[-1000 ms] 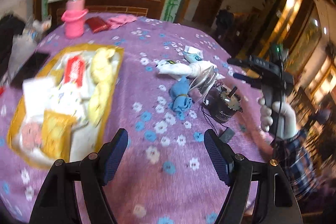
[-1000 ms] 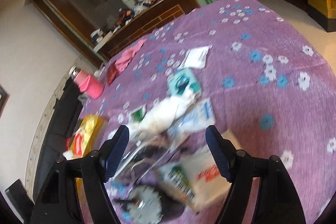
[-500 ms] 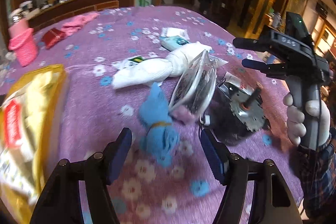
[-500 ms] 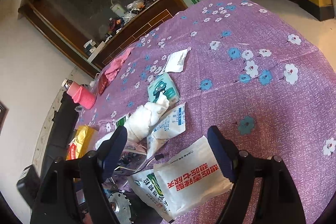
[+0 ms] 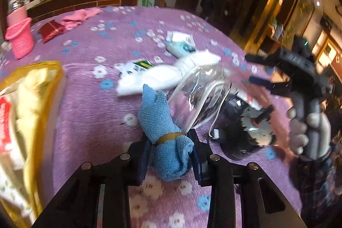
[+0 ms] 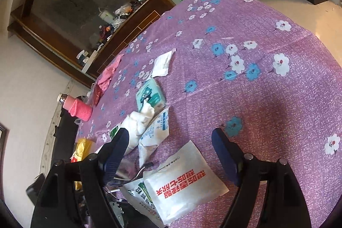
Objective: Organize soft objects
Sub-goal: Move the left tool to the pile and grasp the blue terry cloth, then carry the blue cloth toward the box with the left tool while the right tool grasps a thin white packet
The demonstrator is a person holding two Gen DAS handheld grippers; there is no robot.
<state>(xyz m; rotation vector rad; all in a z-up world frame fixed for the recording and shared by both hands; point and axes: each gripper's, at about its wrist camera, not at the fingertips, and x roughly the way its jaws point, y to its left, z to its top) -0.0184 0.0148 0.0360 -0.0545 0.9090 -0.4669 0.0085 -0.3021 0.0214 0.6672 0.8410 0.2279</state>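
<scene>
A blue towel roll (image 5: 162, 121) tied with a tan band lies on the purple flowered tablecloth (image 5: 96, 112). My left gripper (image 5: 171, 155) has its jaws closing around the roll's near end, with both pads touching the cloth. Behind it lies a knotted white cloth (image 5: 158, 76), also in the right wrist view as the white cloth (image 6: 139, 121). My right gripper (image 6: 170, 136) is open over a white packet with red characters (image 6: 183, 181), nothing between its fingers. In the left wrist view the right gripper (image 5: 249, 68) hangs at the right, held by a gloved hand (image 5: 307, 129).
A clear plastic bag with a cable (image 5: 203, 99) leans on a black motor (image 5: 245, 134) right of the towel. A golden tray (image 5: 42, 82) of packets sits at the left. Farther back are a pink knitted bottle cover (image 5: 20, 37), a red pouch (image 5: 51, 30) and a pink cloth (image 5: 79, 17). A teal tissue pack (image 6: 150, 97) lies mid-table.
My left gripper swung from the tray toward the blue towel roll, came down over it and narrowed its jaws onto it. The right gripper drifted slightly and stayed open.
</scene>
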